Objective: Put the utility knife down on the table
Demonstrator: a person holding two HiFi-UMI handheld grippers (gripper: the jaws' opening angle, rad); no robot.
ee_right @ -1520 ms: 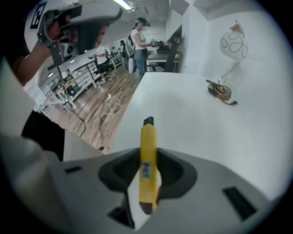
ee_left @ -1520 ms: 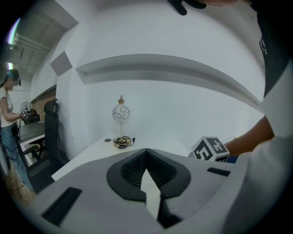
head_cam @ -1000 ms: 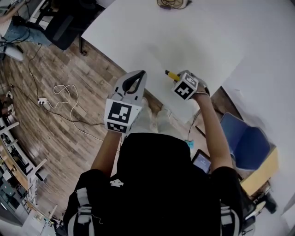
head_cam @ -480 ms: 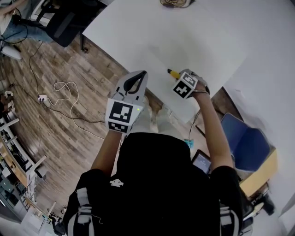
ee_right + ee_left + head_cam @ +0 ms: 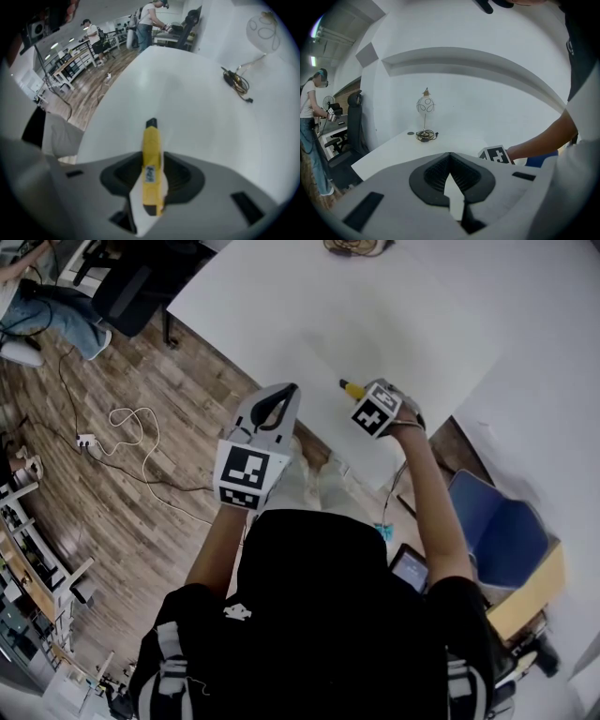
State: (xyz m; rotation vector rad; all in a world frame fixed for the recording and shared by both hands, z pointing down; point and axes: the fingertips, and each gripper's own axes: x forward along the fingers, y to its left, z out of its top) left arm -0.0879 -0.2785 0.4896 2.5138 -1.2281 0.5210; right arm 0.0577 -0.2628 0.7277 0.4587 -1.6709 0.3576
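Squarely between the jaws of the right gripper [image 5: 152, 157]: the yellow knife [image 5: 151, 136], lying lengthwise, black tip reaching out past the jaw tips over the white table [image 5: 197, 117]. Carries a small label [image 5: 150, 173] on its upper face. Jaws opening at this moment, with the knife between them and both jaw tips seemingly touching its flanks. In the head view, pokes out as a short yellow stub [image 5: 352, 388] ahead of the right gripper [image 5: 367, 399], over the table [image 5: 403, 315] near its front edge. Cannot tell from any view whether resting on the surface or just above it. Marker cube [image 5: 377, 414] facing up, hand close behind it.

Off to the left, beside the table's near corner and over the wood floor [image 5: 122, 484]: the left gripper [image 5: 284, 395], well apart from the knife. Jaws tip to tip in its own view [image 5: 450, 157], with nothing between them.

Farther out, at the table's far end: a dark cable coil [image 5: 354, 247], also seen from the right gripper view [image 5: 236, 82] and the left gripper view [image 5: 425, 136], with a pale globe [image 5: 425, 105] on a thin stem above it.

Right of the table: a blue chair [image 5: 502, 526]. On the floor: a loose white cord [image 5: 131, 423]. Far back in the right gripper view: people [image 5: 150, 16] standing by desks.
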